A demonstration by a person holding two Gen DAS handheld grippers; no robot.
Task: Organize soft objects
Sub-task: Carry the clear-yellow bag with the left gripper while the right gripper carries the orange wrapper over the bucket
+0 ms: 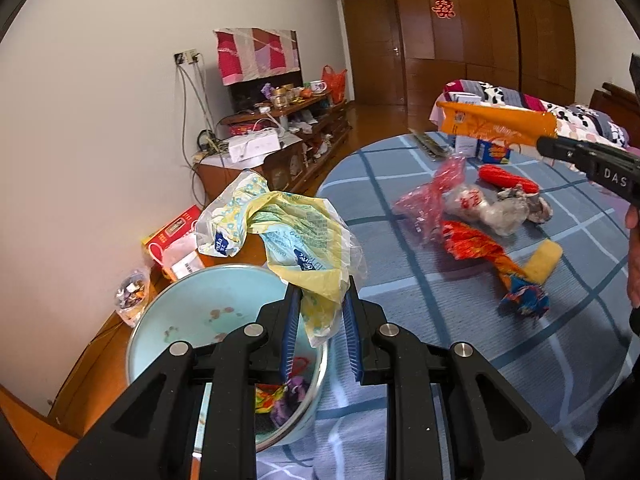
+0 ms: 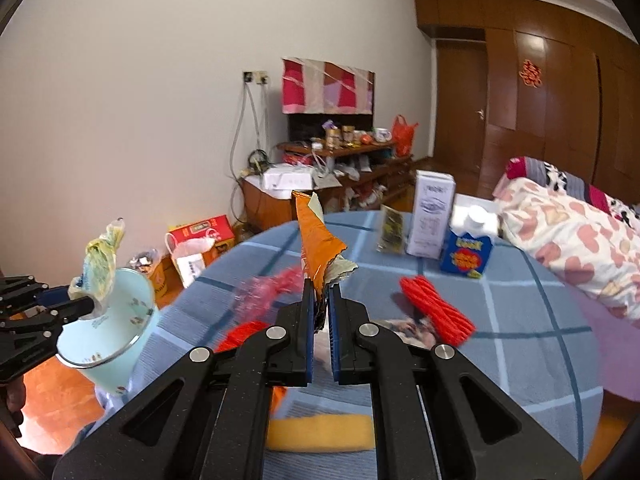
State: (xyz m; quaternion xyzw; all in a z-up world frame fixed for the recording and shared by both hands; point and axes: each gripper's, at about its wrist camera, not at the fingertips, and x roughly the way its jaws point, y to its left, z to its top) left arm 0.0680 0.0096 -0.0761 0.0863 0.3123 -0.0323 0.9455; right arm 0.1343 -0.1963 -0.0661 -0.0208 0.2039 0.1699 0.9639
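My left gripper point(image 1: 320, 300) pinches a crumpled yellow bag point(image 1: 296, 236) just above the pale blue tub point(image 1: 160, 320) at the lower left of the left wrist view. My right gripper point(image 2: 320, 292) has its fingers pressed together on an orange wrapper point(image 2: 316, 240), lifted clear of the worktop point(image 2: 520, 320) in the middle of the right wrist view.

I judge the step to be dropping the bag into the tub. To do it well I should bring it over the middle of the opening and lower it before letting go, since it is light and billowy and may snag on the rim. The wrapper should follow only once the left side is out of the way.

The tub already holds a few colourful scraps at its bottom. Still on the worktop: a pink bag point(image 1: 432, 196), a red bundle point(image 1: 508, 180) and a yellow sponge point(image 1: 544, 260).
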